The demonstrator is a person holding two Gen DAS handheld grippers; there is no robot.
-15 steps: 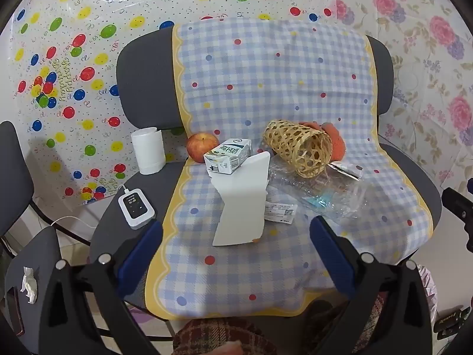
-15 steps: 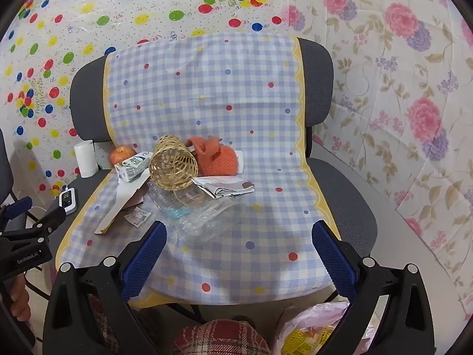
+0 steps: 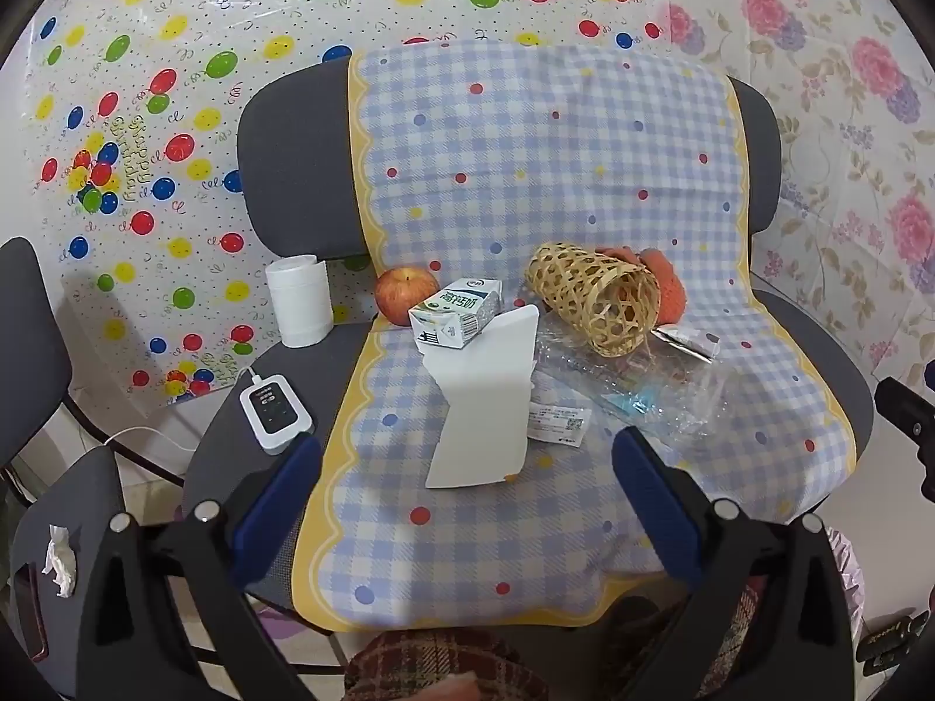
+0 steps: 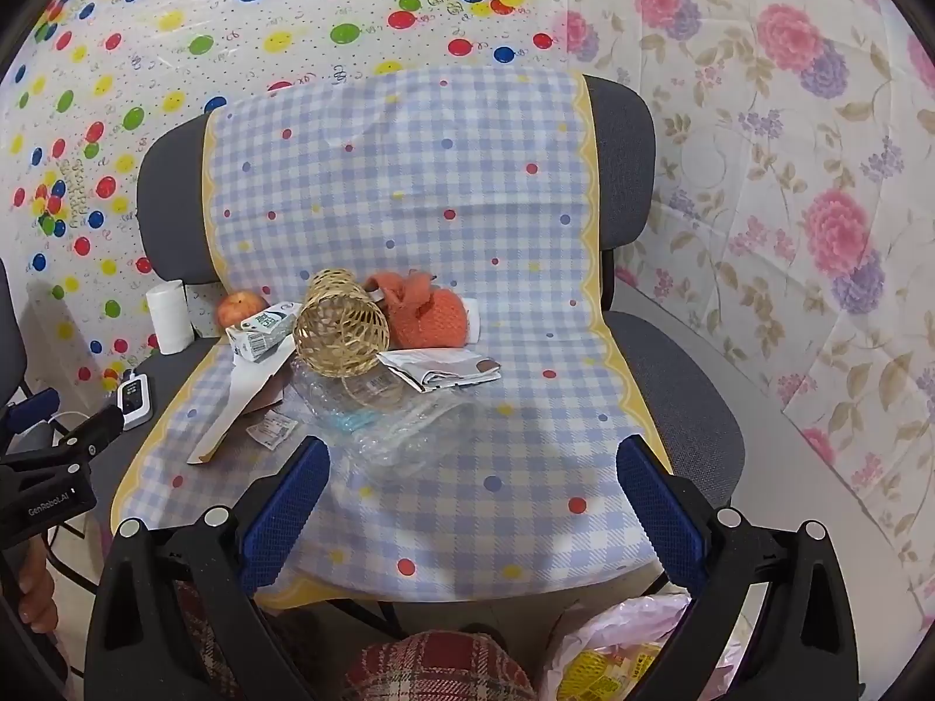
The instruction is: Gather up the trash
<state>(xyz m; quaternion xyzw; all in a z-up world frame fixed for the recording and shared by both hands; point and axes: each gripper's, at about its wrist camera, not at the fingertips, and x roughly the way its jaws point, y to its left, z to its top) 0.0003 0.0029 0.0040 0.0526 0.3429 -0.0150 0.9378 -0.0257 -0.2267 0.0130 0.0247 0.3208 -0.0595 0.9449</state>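
Observation:
On the checked cloth over the chair seat lie a white folded card (image 3: 485, 403), a milk carton (image 3: 456, 315), a small paper label (image 3: 558, 423), crumpled clear plastic (image 3: 637, 391) and a crumpled wrapper (image 4: 441, 371). My left gripper (image 3: 467, 496) is open and empty, just in front of the card. My right gripper (image 4: 470, 502) is open and empty, over the seat's front, short of the clear plastic (image 4: 385, 415). The left gripper (image 4: 52, 467) also shows at the left edge of the right wrist view.
A woven basket (image 3: 596, 304) lies on its side, with an orange knitted item (image 4: 423, 315) behind it. An apple (image 3: 403, 292), a white cylinder (image 3: 298, 304) and a small white device (image 3: 274, 412) sit at the seat's left. A pink bag (image 4: 619, 648) is below the right gripper.
Both views have shifted very slightly; both grippers stay open and empty and nothing on the seat has moved.

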